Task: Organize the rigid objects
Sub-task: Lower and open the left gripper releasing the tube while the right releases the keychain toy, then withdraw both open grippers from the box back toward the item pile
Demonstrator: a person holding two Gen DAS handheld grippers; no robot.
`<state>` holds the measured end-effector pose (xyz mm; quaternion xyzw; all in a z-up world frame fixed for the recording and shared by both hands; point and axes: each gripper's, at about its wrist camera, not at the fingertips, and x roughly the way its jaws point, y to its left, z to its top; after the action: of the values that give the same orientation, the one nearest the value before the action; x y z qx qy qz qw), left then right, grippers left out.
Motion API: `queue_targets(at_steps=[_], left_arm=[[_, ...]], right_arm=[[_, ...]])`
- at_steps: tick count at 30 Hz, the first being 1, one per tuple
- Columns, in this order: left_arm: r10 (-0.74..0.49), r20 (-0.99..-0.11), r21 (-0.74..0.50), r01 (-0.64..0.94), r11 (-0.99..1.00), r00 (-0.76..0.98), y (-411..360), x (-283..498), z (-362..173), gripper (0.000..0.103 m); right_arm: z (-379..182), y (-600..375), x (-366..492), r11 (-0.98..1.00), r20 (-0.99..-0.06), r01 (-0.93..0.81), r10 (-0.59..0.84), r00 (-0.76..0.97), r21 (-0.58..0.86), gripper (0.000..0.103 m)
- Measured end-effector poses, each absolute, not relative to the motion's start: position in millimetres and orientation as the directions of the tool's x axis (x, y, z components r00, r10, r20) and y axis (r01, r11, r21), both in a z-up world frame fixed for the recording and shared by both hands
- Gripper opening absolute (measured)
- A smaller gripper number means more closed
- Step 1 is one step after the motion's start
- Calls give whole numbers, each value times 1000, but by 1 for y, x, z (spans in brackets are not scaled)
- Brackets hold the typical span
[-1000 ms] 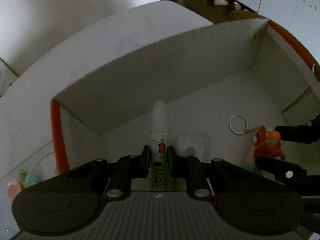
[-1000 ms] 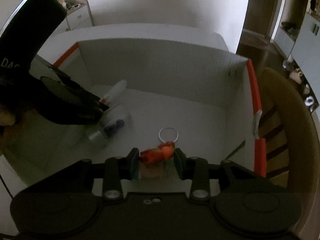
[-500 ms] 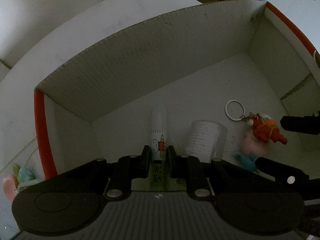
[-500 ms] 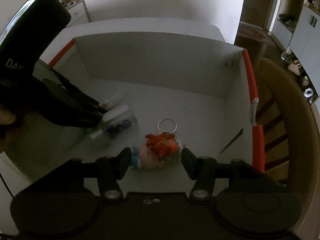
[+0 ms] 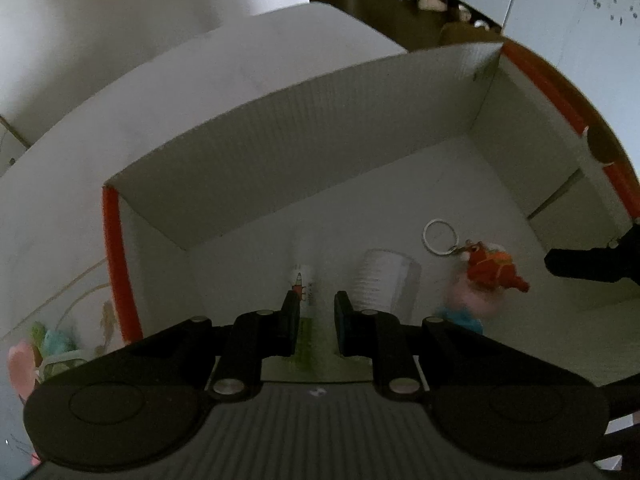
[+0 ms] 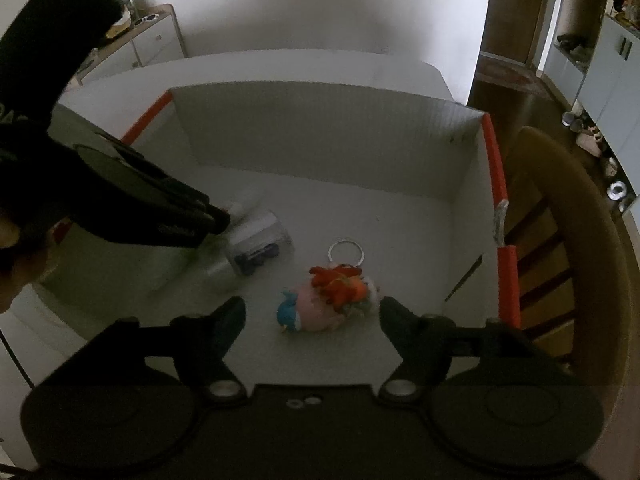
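A white cardboard box (image 5: 304,128) with orange edges holds the objects. My left gripper (image 5: 316,308) is slightly open above a white tube with a cartoon label (image 5: 304,284) that lies on the box floor, apart from the jaws. A clear plastic container (image 5: 386,280) lies next to the tube; it also shows in the right wrist view (image 6: 256,248). My right gripper (image 6: 312,314) is wide open and empty above a pink, red and blue toy keychain (image 6: 332,300) with a metal ring (image 6: 346,250). The keychain also shows in the left wrist view (image 5: 486,272).
The box (image 6: 320,132) stands on a white table (image 5: 224,64). A wooden chair back (image 6: 576,240) stands right of the box. Small colourful items (image 5: 44,352) lie on the table outside the box's left wall. The left gripper's body (image 6: 132,200) reaches in over the box's left side.
My left gripper opened and let go of the tube, which now lies on the box floor. My right gripper, which released the keychain, opened wider and drew back.
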<state>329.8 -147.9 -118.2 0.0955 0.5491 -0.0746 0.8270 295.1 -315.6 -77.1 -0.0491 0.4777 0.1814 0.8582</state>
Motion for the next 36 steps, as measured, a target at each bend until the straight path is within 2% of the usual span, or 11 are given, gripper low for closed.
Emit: queue_targets(at_steps=[14, 27, 36], left_arm=[[-86, -873, 23, 216, 976, 480, -144, 310, -81, 17], [-180, -797, -46, 239, 970, 577, -126, 263, -47, 17], [-174, -742, -37, 219, 975, 647, -100, 220, -26, 17]], right_arm=[[-46, -310, 267, 929, -791, -360, 284, 541, 87, 83], [-19, -308, 241, 934, -746, -342, 296, 596, 97, 85], [-9, -299, 217, 924, -715, -350, 349, 606, 155, 91]])
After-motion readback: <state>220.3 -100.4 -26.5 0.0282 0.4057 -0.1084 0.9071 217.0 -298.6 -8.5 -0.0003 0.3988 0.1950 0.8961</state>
